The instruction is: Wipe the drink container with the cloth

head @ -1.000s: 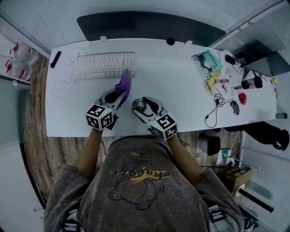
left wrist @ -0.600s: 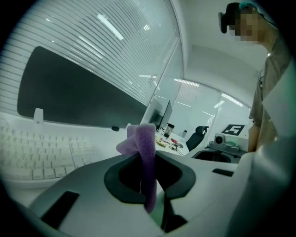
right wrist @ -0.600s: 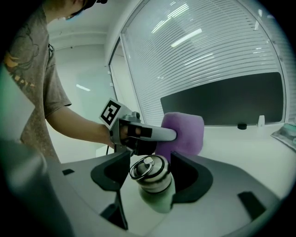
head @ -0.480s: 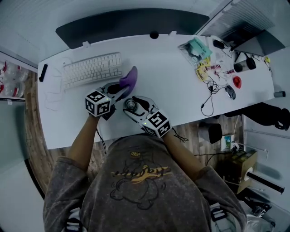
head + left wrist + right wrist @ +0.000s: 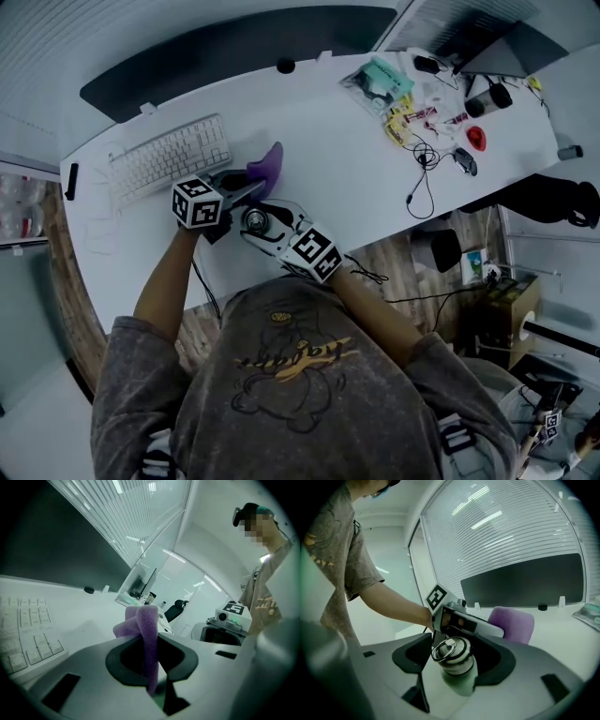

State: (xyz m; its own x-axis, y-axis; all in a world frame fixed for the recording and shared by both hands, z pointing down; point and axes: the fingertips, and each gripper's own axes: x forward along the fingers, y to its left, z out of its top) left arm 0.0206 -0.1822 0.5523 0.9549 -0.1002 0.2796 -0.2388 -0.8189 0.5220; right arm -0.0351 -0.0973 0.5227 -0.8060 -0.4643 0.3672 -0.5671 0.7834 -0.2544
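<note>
Pinching purple cloth (image 5: 143,620) in left gripper (image 5: 151,663); clamping drink container (image 5: 449,652) in wide-set right gripper (image 5: 454,668), near front desk (image 5: 356,178) edge, cloth just beside. Risk: hard sideways wipe levering container from grip; limp cloth snagging lid ring.

I note a white desk (image 5: 328,159). Lying on it are a white keyboard (image 5: 169,159) at left, a small black bar (image 5: 71,180) by the left edge, and cables (image 5: 419,173), a teal packet (image 5: 380,77) and a red object (image 5: 477,138) cluttered at right.

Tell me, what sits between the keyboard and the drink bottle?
The left hand-held gripper, pinching the purple cloth, seen in the head view.
</note>
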